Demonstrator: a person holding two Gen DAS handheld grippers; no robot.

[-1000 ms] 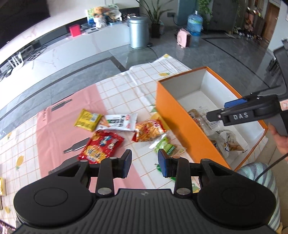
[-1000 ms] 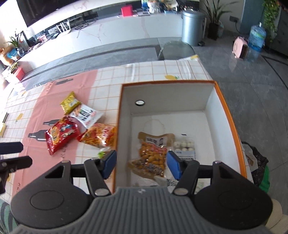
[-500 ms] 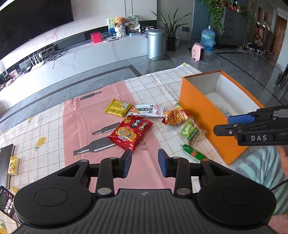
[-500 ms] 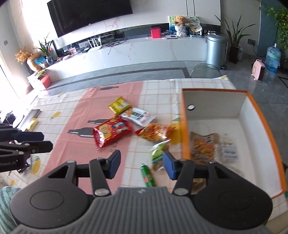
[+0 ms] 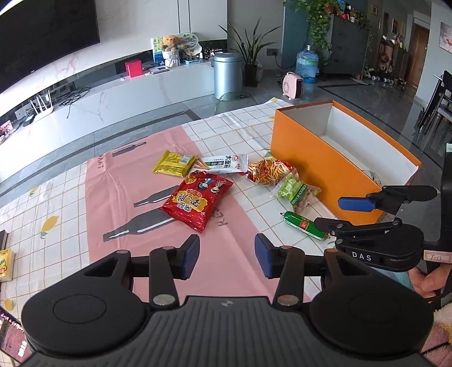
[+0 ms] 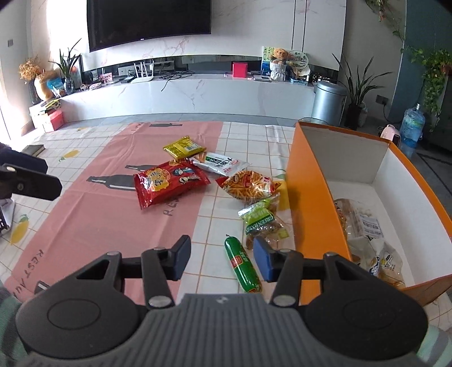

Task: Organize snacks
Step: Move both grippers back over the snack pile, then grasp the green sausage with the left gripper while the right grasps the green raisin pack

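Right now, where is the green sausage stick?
In the right wrist view, the green sausage stick lies on the tablecloth beside the orange box, just below the raisin packet.

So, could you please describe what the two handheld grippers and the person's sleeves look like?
Both the left gripper and the right gripper are black, with ribbed bodies, round side discs and blue finger pads. The right one reads "DAS" in the left wrist view. One sleeve looks green striped.

Home living room (wall television [image 6: 149, 22])
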